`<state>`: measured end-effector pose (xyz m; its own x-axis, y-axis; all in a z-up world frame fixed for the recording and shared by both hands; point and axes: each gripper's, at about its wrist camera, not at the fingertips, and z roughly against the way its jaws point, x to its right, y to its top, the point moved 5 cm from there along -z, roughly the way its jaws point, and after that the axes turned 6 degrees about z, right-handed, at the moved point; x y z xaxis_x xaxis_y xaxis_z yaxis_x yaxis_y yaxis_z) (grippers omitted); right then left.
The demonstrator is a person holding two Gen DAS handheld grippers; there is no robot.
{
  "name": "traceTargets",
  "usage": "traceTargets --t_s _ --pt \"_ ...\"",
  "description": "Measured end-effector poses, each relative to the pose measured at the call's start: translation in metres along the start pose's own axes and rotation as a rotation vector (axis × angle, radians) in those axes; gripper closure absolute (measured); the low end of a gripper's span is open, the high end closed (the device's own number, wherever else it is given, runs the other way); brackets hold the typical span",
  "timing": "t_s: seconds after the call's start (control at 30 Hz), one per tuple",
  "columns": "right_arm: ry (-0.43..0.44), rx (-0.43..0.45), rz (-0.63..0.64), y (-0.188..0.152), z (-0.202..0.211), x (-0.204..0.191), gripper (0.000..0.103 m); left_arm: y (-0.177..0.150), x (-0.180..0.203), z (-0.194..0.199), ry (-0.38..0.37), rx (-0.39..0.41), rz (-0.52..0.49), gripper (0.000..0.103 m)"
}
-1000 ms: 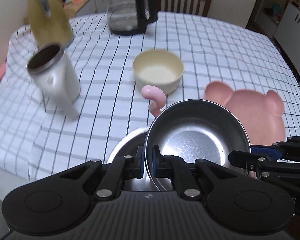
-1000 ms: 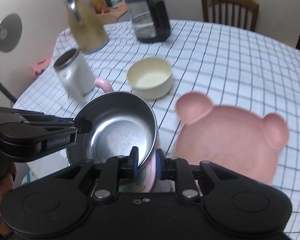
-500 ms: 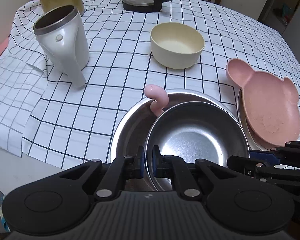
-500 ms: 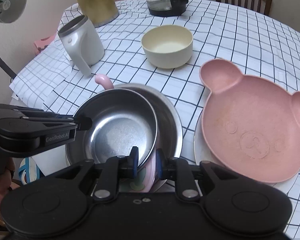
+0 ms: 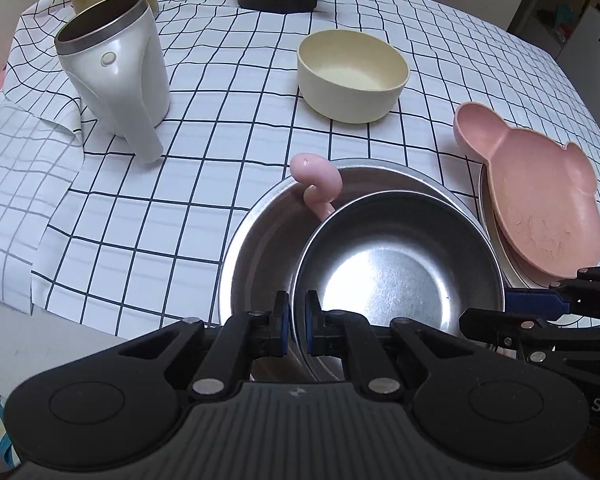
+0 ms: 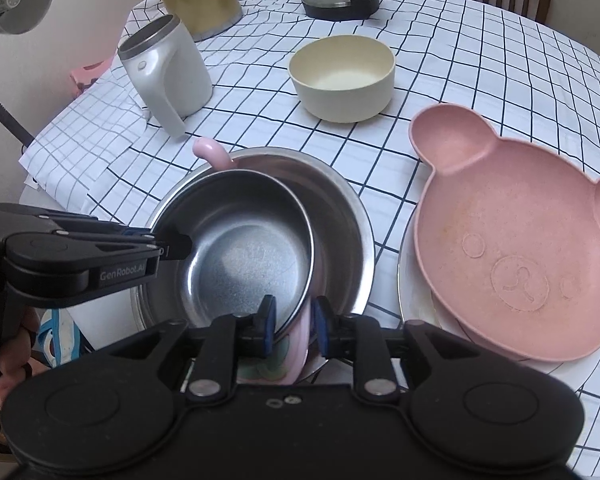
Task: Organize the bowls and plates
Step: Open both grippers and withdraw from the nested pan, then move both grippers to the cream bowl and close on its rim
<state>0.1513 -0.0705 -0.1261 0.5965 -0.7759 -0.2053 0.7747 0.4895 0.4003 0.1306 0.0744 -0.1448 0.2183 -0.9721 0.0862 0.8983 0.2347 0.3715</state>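
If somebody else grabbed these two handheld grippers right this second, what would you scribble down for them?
Left gripper: shut on the rim of the small steel bowl with pink outside and pink handle.
Right gripper: jaws opening, with that bowl's opposite rim between them.
Done: the small bowl sits inside the large steel bowl. The pink bear-shaped plate lies on a white plate.
Left: release the small bowl, then the cream round bowl, which stands alone on the checked tablecloth, probably gets stacked.
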Motion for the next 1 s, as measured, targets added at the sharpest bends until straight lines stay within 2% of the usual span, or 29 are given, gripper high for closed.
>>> traceTargets --t_s 0.13,0.43,0.9,1.0 --pt "-0.004 -0.012 -0.009 0.001 0.002 0.003 0.072 0.002 -0.002 0.004 -0.009 0.012 -0.013 0.096" --pt "-0.006 0.028 0.048 0.011 0.021 0.002 0.064 0.013 -0.001 0.026 -0.028 0.080 -0.079 0.095" --pt "-0.020 0.154 0.059 0.048 0.056 0.008 0.051 0.050 0.011 0.054 -0.091 0.175 -0.125 0.094" --pt "-0.026 0.189 0.053 0.058 0.064 0.013 0.050 0.061 0.012 0.060 -0.099 0.198 -0.131 0.091"
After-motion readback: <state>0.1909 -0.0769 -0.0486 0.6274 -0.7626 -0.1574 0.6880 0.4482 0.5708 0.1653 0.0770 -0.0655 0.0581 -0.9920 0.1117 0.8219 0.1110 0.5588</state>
